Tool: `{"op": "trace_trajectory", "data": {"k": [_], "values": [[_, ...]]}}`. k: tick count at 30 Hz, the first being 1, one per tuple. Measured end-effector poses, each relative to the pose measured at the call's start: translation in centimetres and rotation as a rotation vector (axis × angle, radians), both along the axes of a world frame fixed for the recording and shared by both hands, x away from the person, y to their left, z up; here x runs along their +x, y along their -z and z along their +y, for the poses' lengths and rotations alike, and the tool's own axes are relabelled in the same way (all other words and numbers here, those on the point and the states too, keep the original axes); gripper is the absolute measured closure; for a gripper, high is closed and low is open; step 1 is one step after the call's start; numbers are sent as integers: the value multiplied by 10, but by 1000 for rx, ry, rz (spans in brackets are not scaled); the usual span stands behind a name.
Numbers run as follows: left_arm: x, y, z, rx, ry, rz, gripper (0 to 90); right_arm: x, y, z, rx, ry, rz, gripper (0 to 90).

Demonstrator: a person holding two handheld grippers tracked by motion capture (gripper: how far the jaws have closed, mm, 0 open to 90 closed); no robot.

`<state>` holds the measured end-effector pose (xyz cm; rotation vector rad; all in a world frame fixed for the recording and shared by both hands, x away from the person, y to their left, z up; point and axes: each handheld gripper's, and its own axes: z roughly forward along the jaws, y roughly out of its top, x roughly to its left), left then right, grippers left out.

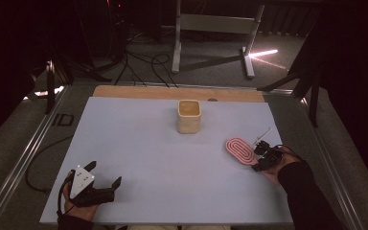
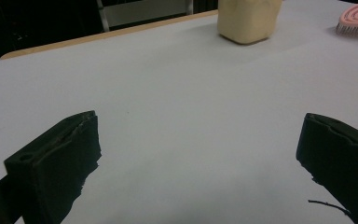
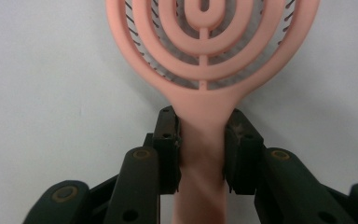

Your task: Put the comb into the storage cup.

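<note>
Clamping the pink hairbrush (image 3: 204, 70) handle, the right tool (image 3: 201, 149) grips; left tool (image 2: 200, 158) gapes.

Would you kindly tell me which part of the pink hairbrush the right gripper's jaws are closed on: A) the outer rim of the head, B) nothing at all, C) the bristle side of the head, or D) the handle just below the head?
D: in the right gripper view, the right gripper has a jaw pressed on either side of the pink hairbrush handle just below its head.
</note>
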<state>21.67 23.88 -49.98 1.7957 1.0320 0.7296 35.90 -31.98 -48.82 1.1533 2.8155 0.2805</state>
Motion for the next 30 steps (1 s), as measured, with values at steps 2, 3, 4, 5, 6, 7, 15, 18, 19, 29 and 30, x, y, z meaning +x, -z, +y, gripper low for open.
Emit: {"op": "trace_trajectory", "data": {"k": [2, 3, 4, 5, 6, 7, 15, 18, 19, 29, 30], "values": [[0, 0, 0, 3, 1, 1, 2, -1, 0, 0, -3, 3, -3, 698], [0, 0, 0, 5, 2, 1, 3, -1, 0, 1, -2, 5, -5, 699], [0, 0, 0, 5, 2, 1, 2, -1, 0, 1, -2, 5, -5, 699], [0, 0, 0, 8, 3, 1, 2, -1, 0, 1, -4, 7, -6, 699], [0, 0, -1, 8, 3, 1, 2, -2, -1, 1, -4, 15, -7, 700], [0, 0, -1, 9, 2, 1, 2, -2, -1, 1, -6, 16, -9, 700], [0, 0, -1, 10, 2, 3, 3, -7, -2, 4, -17, 31, -33, 702], [0, 0, -1, 10, 2, 2, 2, -9, -2, 5, -12, 42, -38, 703], [0, 0, -1, 10, 2, 3, 2, -9, -2, 5, -9, 40, -41, 703], [1, 1, -1, 10, 1, 5, 2, -19, 0, 4, 52, 68, -83, 703], [1, 1, -1, 12, 2, 6, 2, -20, -1, 5, 55, 69, -92, 703]]}}
